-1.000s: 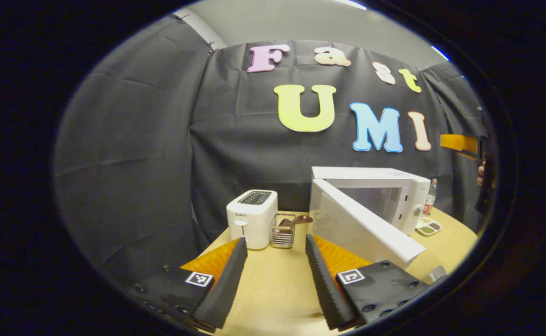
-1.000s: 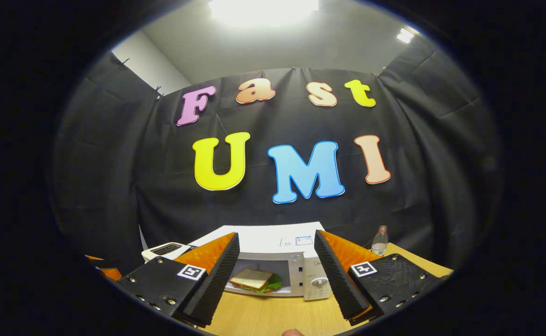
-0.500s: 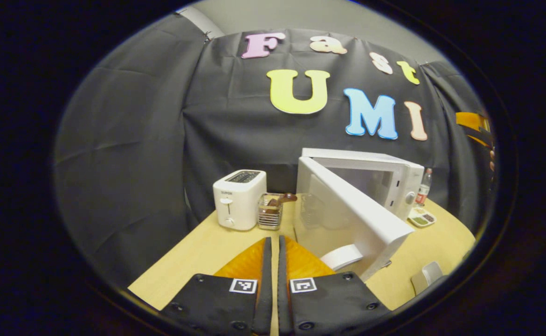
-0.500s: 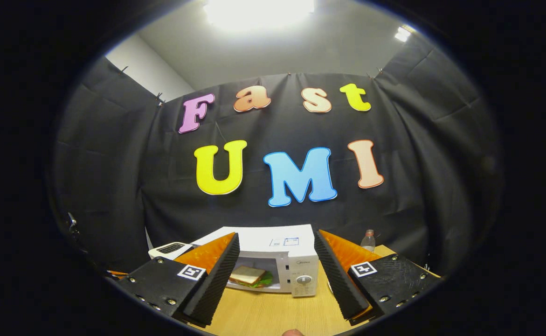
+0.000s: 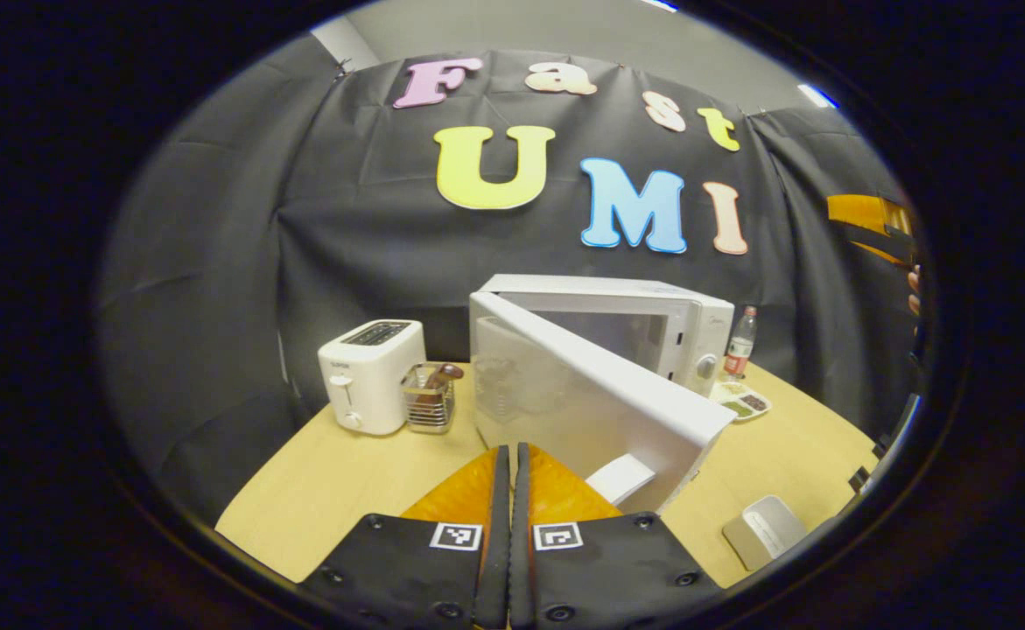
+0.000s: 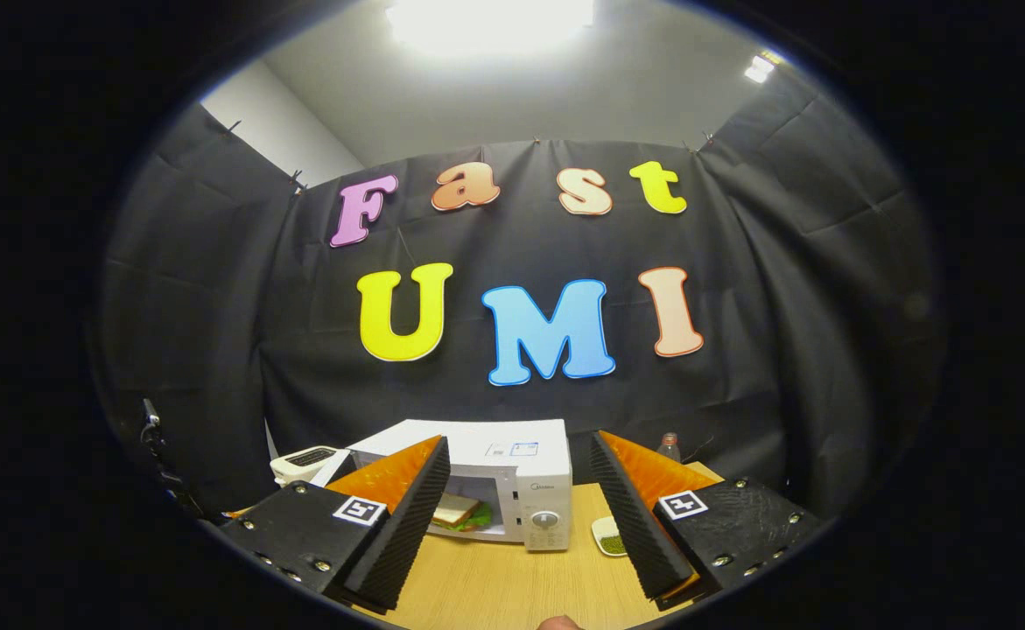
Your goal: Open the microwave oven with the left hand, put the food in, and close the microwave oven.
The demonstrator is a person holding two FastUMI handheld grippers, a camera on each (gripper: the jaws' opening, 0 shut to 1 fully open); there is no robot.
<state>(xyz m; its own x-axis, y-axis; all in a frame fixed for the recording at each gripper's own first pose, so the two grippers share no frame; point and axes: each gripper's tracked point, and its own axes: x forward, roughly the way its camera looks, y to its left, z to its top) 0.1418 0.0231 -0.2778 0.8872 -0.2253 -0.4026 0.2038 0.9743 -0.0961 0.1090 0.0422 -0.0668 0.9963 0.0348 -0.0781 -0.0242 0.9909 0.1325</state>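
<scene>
Closing is the step in hand, as I judge it: the sandwich (image 6: 460, 513) already lies inside the microwave oven (image 5: 652, 328), while the door (image 5: 595, 404) hangs half open, swung out toward the left tongs (image 5: 507, 490); a second ago the left tongs stood spread wide near the door, and they have since pressed flat together with nothing between them, drawn back a little so that more tabletop (image 5: 346, 477) shows; that reads as a blunt closed tip made ready to push the door home; the door's handle (image 5: 621, 478) sits just beyond the tip, apart from it. The right tongs (image 6: 519, 499) are spread wide and empty, and have backed away over the last second, the oven shrinking between their fingers; so the loading is done and only the shutting remains.

Hidden or unclear: from the left gripper view the cavity lies behind the door, so the food cannot be checked there; from the right gripper view the sandwich is partly covered by one finger, and whether it rests on a plate I cannot tell; the door itself is masked there; a toaster (image 5: 370, 374) and a small wire basket (image 5: 428, 399) stand left of the oven; a bottle (image 5: 740, 343) and a divided dish (image 5: 741, 403) to its right; a pale object (image 5: 766, 530) at the tabletop's near edge is cut off and I cannot name it.
</scene>
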